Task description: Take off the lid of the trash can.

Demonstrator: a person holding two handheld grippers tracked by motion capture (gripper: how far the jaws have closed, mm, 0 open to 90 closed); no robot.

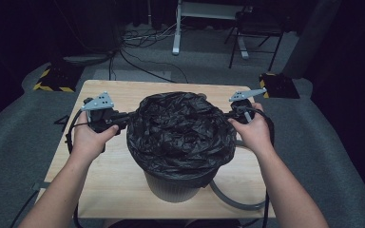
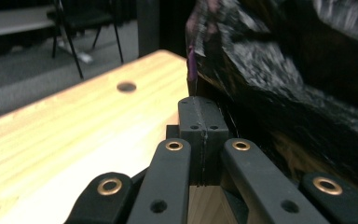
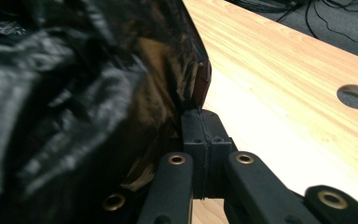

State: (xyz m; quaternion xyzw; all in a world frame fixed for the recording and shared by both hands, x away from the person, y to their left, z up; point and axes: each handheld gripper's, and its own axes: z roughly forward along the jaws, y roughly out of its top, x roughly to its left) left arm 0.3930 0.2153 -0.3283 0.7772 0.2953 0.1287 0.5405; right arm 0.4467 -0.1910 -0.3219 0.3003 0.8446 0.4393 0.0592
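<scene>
**Fitting a black liner over a ribbed bin: both grippers at the rim**

One crinkled black plastic bin liner (image 1: 180,130) sits draped over one ribbed grey round bin (image 1: 175,187), which stands near the middle of the light wooden table (image 1: 100,180), a little toward its near edge. The liner's top is bunched and puffed up over the mouth; its skirt is folded down over the rim all round as far as the high view shows, w/ the bin's lower wall bare below it.

L gripper (image 1: 122,118), one of two, is at the bin's left side, level w/ the rim. In the left gripper view its jaws are pressed together, tips right at the edge of the film; a thin fold may be pinched between them, but that can't be told for sure. R gripper (image 1: 234,113) mirrors it at the right side. In the right gripper view its jaws are likewise pressed together, touching the liner's edge just below a small reddish-purple strip (image 3: 201,84), perhaps a drawstring.

Judged progress: liner already seated over the rim, so the main step looks done. Left, prob.: tugging the skirt down evenly and pushing the puffed middle into the bin.

Also on the table: one grey curved band (image 1: 228,197) by the bin's near-right side, and one round hole (image 3: 357,95) in the board in each gripper view.
</scene>
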